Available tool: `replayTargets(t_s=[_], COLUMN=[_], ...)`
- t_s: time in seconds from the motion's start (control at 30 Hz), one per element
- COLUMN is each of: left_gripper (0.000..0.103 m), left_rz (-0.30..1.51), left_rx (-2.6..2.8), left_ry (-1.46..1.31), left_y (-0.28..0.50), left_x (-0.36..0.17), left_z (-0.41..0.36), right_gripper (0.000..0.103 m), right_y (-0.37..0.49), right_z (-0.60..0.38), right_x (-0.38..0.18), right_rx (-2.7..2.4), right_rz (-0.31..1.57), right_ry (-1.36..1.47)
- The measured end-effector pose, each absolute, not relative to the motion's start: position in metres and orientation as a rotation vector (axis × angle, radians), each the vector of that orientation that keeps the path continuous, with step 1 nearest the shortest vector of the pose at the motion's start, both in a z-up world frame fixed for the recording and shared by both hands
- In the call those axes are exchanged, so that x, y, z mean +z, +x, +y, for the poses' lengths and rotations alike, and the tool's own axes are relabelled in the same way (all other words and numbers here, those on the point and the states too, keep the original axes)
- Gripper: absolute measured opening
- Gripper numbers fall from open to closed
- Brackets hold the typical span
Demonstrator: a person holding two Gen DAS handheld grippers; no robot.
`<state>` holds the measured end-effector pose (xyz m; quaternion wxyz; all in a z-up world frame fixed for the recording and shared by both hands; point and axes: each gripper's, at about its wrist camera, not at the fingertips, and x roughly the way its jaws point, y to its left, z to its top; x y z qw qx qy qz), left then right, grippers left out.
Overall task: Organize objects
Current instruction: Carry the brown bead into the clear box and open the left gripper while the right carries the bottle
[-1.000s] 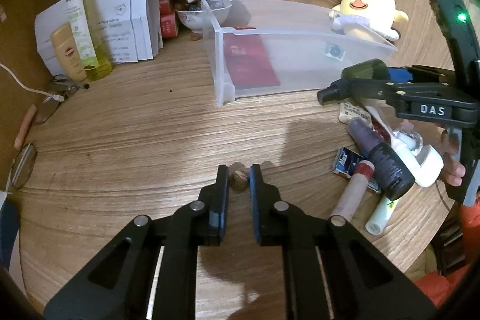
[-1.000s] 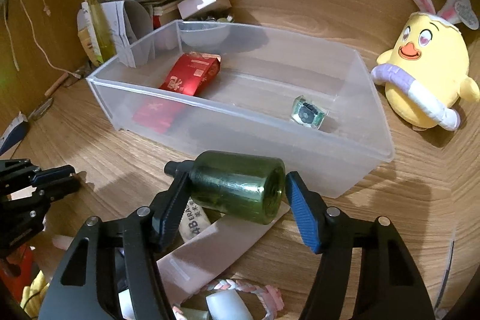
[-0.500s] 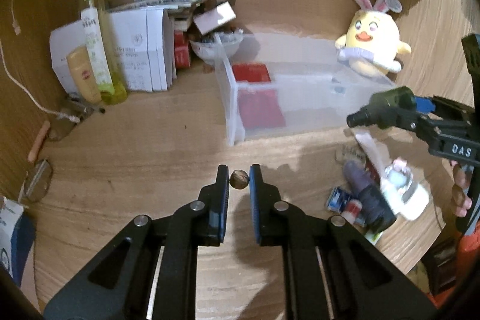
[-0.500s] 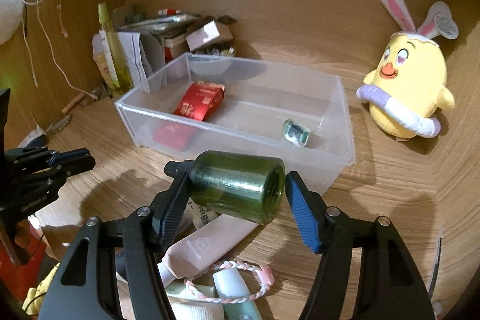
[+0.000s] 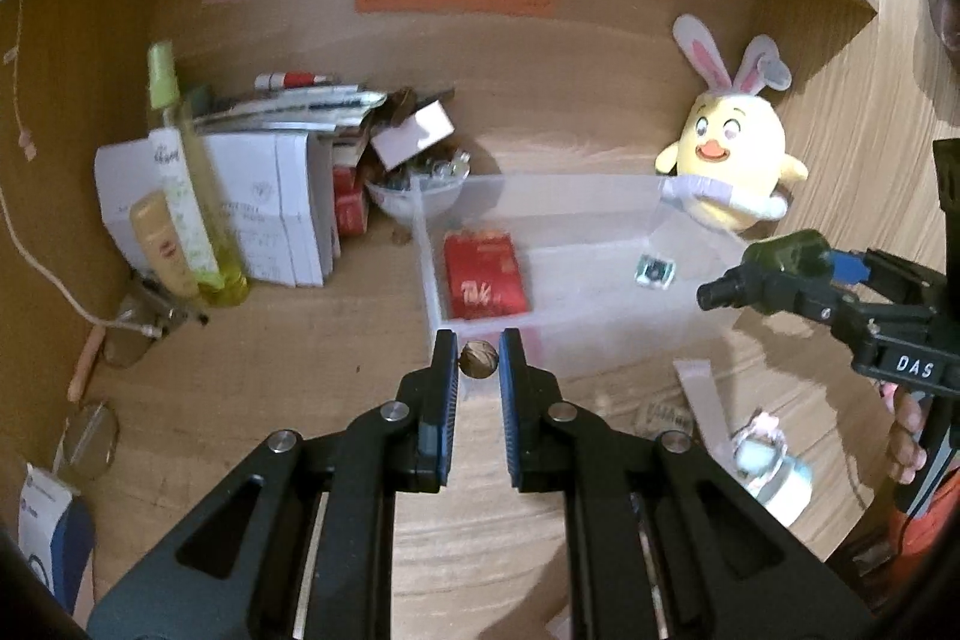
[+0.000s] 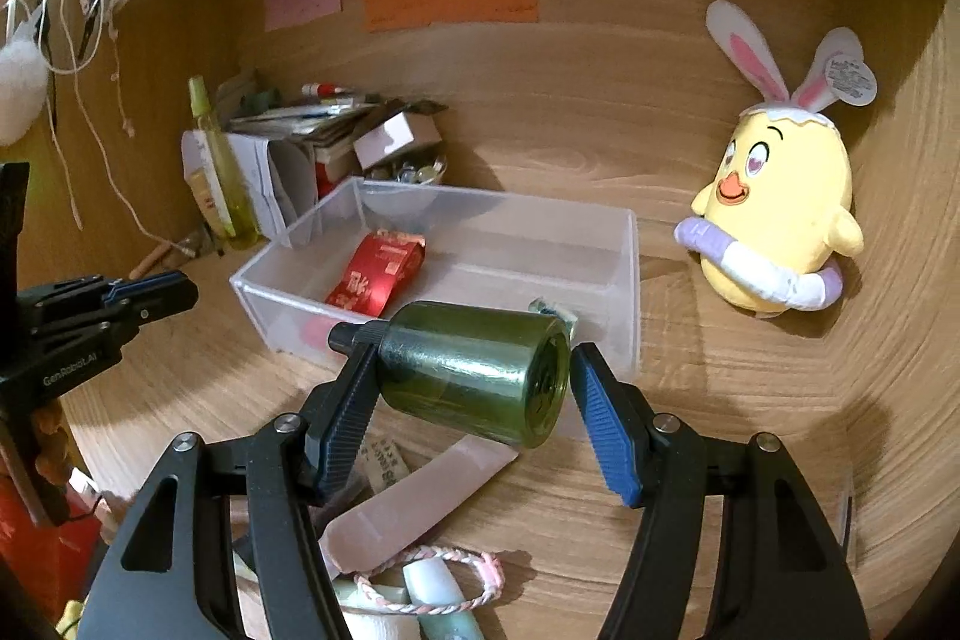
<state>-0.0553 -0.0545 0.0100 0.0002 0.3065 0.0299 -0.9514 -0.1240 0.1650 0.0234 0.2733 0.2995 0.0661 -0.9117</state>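
Observation:
My left gripper [image 5: 478, 347] is shut on a small brown round nut [image 5: 478, 360], held in the air just in front of the clear plastic bin [image 5: 427, 274]. My right gripper [image 6: 471, 365] is shut on a dark green glass bottle [image 6: 480, 370] that lies sideways between the pads, above the bin's near wall [image 6: 629, 298]. A red packet [image 6: 375, 277] and a small square item [image 5: 654, 271] lie in the bin. Each gripper shows in the other's view: the right gripper [image 5: 780, 274] at the right edge, the left gripper [image 6: 174, 292] at the left edge.
A yellow plush chick [image 6: 774, 220] with bunny ears sits right of the bin. Behind the bin on the left are a paper stack [image 5: 270, 208], a spray bottle [image 5: 192, 196] and a bowl [image 5: 420, 187]. A pink tube [image 6: 420, 496] and a bracelet [image 6: 432, 580] lie on the desk below my right gripper.
Both grippers have risen with their loads and tilted up, so the back wall with its sticky notes now shows. The nut has left the desk. Neither grip has changed.

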Motion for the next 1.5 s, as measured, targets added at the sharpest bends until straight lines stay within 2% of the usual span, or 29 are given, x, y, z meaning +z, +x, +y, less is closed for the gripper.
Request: replayTargets(t_s=[0.4,0.8,1.37,1.43,1.5], left_gripper=[0.013,0.013,0.013,0.020,0.036], left_rz=[0.110,0.148,0.172,0.168,0.168], left_rx=[-3.018,-3.002,-2.985,-2.982,-2.982], left_ry=[0.907,0.972,1.165,1.174,1.173], left_y=[-0.089,-0.128,-0.158,-0.159,-0.158], left_x=[0.032,0.026,-0.002,-0.003,-0.003], left_z=[-0.043,-0.047,-0.049,-0.048,-0.047], right_gripper=[0.061,0.061,0.061,0.062,0.062], right_y=[-0.151,-0.189,-0.215,-0.217,-0.218], right_z=[0.166,0.151,0.121,0.119,0.119], right_x=[0.032,0.033,-0.008,-0.011,-0.012], right_rx=[-2.466,-2.473,-2.393,-2.389,-2.383], right_rz=[0.146,0.154,0.256,0.260,0.262], right_ry=[0.777,0.816,0.972,0.990,1.005])
